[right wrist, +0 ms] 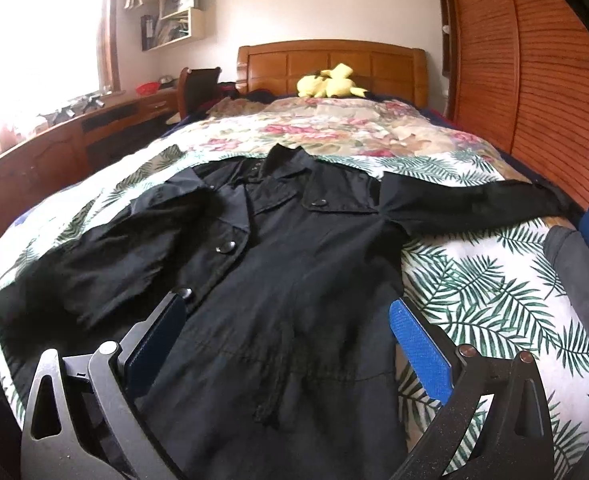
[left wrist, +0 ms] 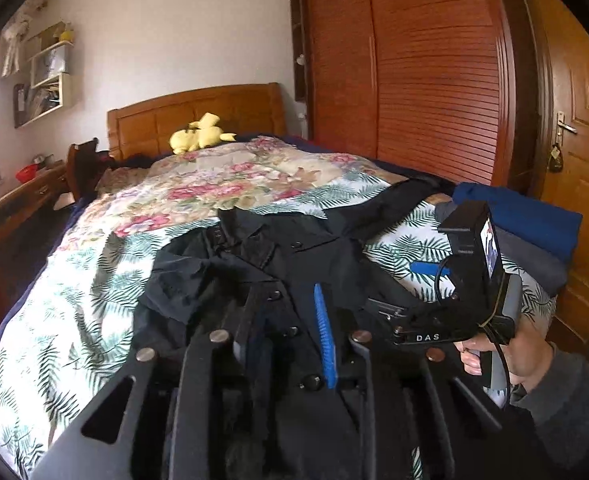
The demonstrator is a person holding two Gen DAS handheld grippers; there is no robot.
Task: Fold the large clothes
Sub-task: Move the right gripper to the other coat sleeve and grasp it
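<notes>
A black button-front jacket (right wrist: 294, 264) lies face up on the bed, collar toward the headboard. One sleeve (right wrist: 474, 204) stretches out to the right. The other sleeve (right wrist: 94, 264) lies bunched at the left. My right gripper (right wrist: 290, 328) hangs open and wide over the jacket's lower front, nothing between its blue pads (right wrist: 418, 344). My left gripper (left wrist: 286, 328) hovers low over the row of buttons (left wrist: 292, 331), its fingers a narrow gap apart and open, the buttons showing through the gap. A person's hand (left wrist: 514, 356) holds the right gripper's handle at the right of the left wrist view.
A leaf- and flower-patterned bedspread (right wrist: 494, 300) covers the bed. Folded blue and grey clothes (left wrist: 530, 224) are stacked at its right edge. A yellow plush toy (right wrist: 330, 82) sits at the wooden headboard. A wardrobe (left wrist: 414, 72) stands along the right, a desk (right wrist: 74, 136) and chair along the left.
</notes>
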